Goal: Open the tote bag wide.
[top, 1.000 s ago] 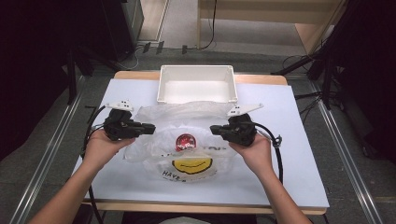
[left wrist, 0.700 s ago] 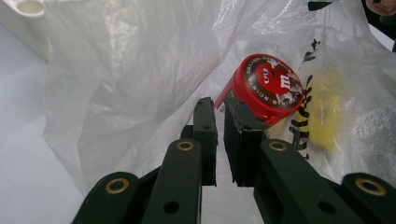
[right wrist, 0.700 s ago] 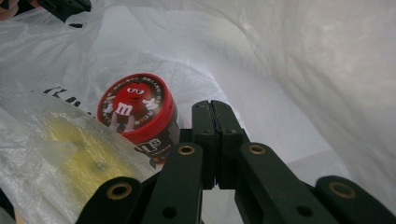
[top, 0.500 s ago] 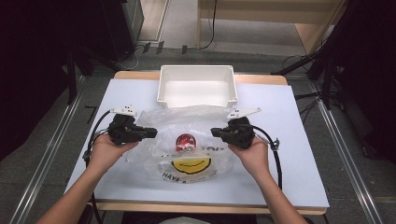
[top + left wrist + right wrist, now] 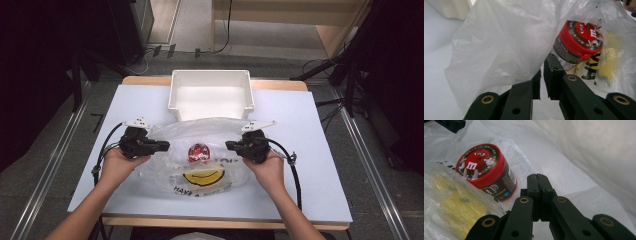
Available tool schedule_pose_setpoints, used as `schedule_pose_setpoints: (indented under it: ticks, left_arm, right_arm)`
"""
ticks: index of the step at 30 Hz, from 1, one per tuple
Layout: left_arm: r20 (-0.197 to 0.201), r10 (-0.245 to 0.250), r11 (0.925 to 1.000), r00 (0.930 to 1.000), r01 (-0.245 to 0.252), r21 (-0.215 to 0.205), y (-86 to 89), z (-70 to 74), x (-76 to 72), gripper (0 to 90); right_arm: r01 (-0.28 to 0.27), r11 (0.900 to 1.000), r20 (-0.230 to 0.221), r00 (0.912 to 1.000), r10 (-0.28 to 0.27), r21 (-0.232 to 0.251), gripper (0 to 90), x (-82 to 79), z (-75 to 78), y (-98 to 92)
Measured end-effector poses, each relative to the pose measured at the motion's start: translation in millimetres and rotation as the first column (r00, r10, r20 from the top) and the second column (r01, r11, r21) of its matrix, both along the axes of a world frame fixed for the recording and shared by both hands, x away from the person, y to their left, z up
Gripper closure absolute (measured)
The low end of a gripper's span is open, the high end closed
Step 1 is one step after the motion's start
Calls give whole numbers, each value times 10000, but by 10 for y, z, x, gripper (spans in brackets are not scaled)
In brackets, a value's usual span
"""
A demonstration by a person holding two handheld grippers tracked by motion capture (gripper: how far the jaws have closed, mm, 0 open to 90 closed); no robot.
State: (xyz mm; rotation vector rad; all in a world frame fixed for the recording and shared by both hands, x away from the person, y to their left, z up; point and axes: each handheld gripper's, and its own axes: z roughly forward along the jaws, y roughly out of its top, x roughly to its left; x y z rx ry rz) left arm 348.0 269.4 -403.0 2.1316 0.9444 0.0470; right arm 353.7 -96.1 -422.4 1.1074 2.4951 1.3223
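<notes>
The clear plastic bag [image 5: 200, 150] lies on the white table [image 5: 310, 165], just in front of the white bin [image 5: 211, 94], and you have it pinched at both sides of its mouth. Inside it sits a red-lidded candy tub [image 5: 198, 152], tipped on its side near the middle, with the bag's yellow smiley print [image 5: 202, 176] just in front of it.

Your left gripper [image 5: 161, 146] has its jaws drawn narrow on a fold of the film; in the left gripper view the film [image 5: 499, 50] drapes over the pads [image 5: 551, 72] and a thin gap shows between them. Your right gripper [image 5: 231, 145] has its jaws pressed fully together; in the right gripper view the pads [image 5: 538, 185] meet flush beside the tub [image 5: 485, 170], and I judge a thin layer of film is caught there, though I cannot see it clearly.

To do this step well, keep both grips firm and level with each other, so the mouth stays spread and the tub does not roll out. Thin film slips easily, so don't relax the left jaws. Move the two hands together; a lag on one side would tilt the bag.

The bag is crinkled, translucent and soft; the tub is rigid, brown-sided and glossy.
</notes>
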Motion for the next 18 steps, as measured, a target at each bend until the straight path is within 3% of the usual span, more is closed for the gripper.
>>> schedule_pose_setpoints:
  ticks: [4, 10, 18]
  left_arm:
    - [-95, -26, 9998, 10000, 28, 202, -10, -56, 4, 848]
    - [-201, 144, 9998, 9997, -146, -110, 6, -114, -21, 848]
    - [-256, 521, 9986, 9983, -518, 130, 54, -243, 6, 840]
  right_arm:
    - [42, 10000, -64, 10000, -42, 40, 900, -10, -27, -7]
    - [33, 10000, -176, 9998, -33, -28, 900, -27, -73, 6]
    - [108, 9997, -208, 9997, -112, -228, 900, -36, -167, 31]
